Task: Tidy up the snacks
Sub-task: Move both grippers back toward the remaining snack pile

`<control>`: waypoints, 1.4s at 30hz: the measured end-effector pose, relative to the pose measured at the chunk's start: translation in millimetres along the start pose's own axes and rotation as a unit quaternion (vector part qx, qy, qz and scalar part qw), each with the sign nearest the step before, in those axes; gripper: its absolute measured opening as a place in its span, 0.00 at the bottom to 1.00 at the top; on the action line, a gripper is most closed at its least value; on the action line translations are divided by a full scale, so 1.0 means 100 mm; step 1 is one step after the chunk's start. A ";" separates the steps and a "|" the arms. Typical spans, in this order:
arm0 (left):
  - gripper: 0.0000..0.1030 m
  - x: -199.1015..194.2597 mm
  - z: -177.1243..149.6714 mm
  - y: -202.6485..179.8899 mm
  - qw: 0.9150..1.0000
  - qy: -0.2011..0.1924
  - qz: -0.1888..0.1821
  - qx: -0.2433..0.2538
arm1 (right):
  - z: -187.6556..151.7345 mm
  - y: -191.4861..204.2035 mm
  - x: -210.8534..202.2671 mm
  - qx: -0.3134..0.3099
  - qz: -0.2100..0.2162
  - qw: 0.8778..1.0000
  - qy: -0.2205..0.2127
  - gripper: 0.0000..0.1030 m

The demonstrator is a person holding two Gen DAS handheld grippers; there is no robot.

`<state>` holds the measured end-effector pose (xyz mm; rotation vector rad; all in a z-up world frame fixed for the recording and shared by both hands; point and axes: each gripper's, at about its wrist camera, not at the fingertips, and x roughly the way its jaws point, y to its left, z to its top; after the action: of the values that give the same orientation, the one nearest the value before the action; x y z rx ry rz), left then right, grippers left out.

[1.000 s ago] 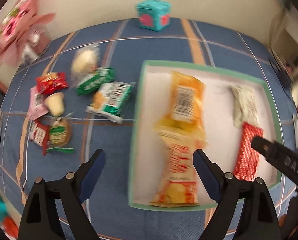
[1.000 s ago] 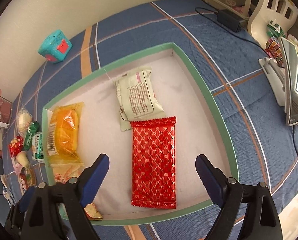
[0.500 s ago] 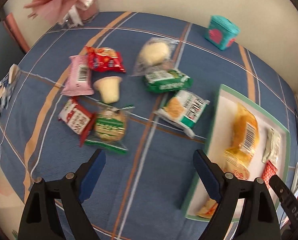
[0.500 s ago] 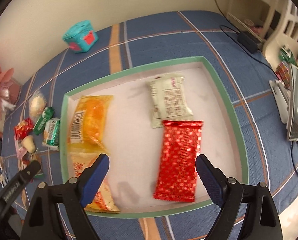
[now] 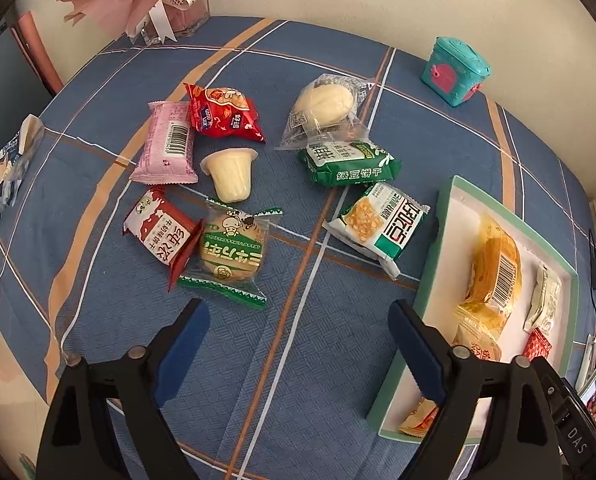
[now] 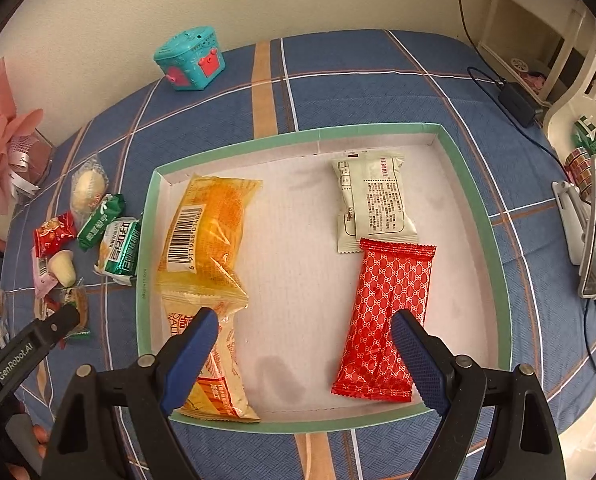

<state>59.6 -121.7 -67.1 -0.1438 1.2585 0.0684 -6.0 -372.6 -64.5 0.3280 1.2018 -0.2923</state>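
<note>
Left gripper opening, jaws wide, nothing between them but blue cloth. Just ahead of left finger: round biscuit pack, red milk pack touching it. Farther ahead: jelly cup, pink bar, red pouch, bun, green pack, green-white pack. Tray beyond right finger. Right gripper released, empty, hovering over tray floor; yellow cake pack ahead of left finger, orange pack under it, red bar by right finger, white pack beyond.
</note>
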 end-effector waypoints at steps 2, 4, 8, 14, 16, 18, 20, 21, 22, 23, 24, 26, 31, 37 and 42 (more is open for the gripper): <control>0.94 -0.01 0.00 0.00 1.000 -0.005 0.000 0.000 | 0.00 0.01 0.00 -0.004 -0.001 1.000 -0.005 1.00; 0.96 -0.01 0.00 0.00 1.000 -0.010 -0.002 0.001 | 0.00 0.03 -0.01 -0.011 -0.004 1.000 -0.008 1.00; 0.96 -0.02 0.00 -0.02 1.000 -0.015 -0.012 0.006 | 0.00 0.06 0.00 -0.016 0.008 1.000 -0.010 1.00; 0.97 -0.02 0.00 -0.06 0.999 -0.026 -0.016 0.018 | 0.00 0.11 -0.10 -0.021 0.015 0.999 -0.045 1.00; 0.97 -0.03 0.00 -0.05 0.999 -0.031 -0.017 0.020 | 0.01 0.12 -0.10 -0.019 0.019 0.999 -0.046 1.00; 0.97 -0.04 0.01 -0.05 0.999 -0.039 -0.016 0.023 | 0.00 0.11 -0.07 -0.017 0.019 0.999 -0.041 1.00; 0.97 -0.05 0.01 -0.05 0.999 -0.044 -0.018 0.024 | 0.00 0.12 -0.05 -0.015 0.023 0.999 -0.037 1.00; 0.97 -0.05 0.01 -0.05 0.998 -0.046 -0.020 0.025 | 0.00 0.12 -0.04 -0.016 0.026 0.999 -0.036 1.00; 0.97 -0.05 0.02 -0.05 0.998 -0.046 -0.020 0.026 | -0.01 0.13 -0.03 -0.019 0.028 0.999 -0.035 1.00; 0.97 -0.05 0.02 -0.05 0.998 -0.045 -0.021 0.028 | -0.01 0.15 -0.03 -0.024 0.028 0.999 -0.035 1.00; 0.97 -0.05 0.02 -0.05 0.998 -0.043 -0.024 0.029 | -0.01 0.18 -0.02 -0.029 0.028 0.999 -0.036 1.00; 0.97 -0.02 0.03 -0.05 0.999 -0.034 -0.023 0.036 | -0.03 0.24 -0.01 -0.032 0.038 0.998 -0.034 1.00; 0.97 0.01 0.06 0.03 0.998 -0.028 -0.001 0.055 | -0.06 0.48 -0.01 -0.047 0.064 0.996 -0.032 1.00; 0.97 -0.01 0.18 0.44 0.999 -0.034 0.033 0.021 | -0.11 0.85 -0.05 -0.072 0.088 0.993 -0.037 1.00; 0.97 -0.05 0.26 0.78 0.998 -0.042 0.056 -0.005 | -0.18 1.19 -0.04 -0.090 0.107 0.990 -0.035 1.00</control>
<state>72.7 -40.5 -59.5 -0.0790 1.1809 0.1756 23.4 -256.3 -55.3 0.2838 1.1041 -0.0091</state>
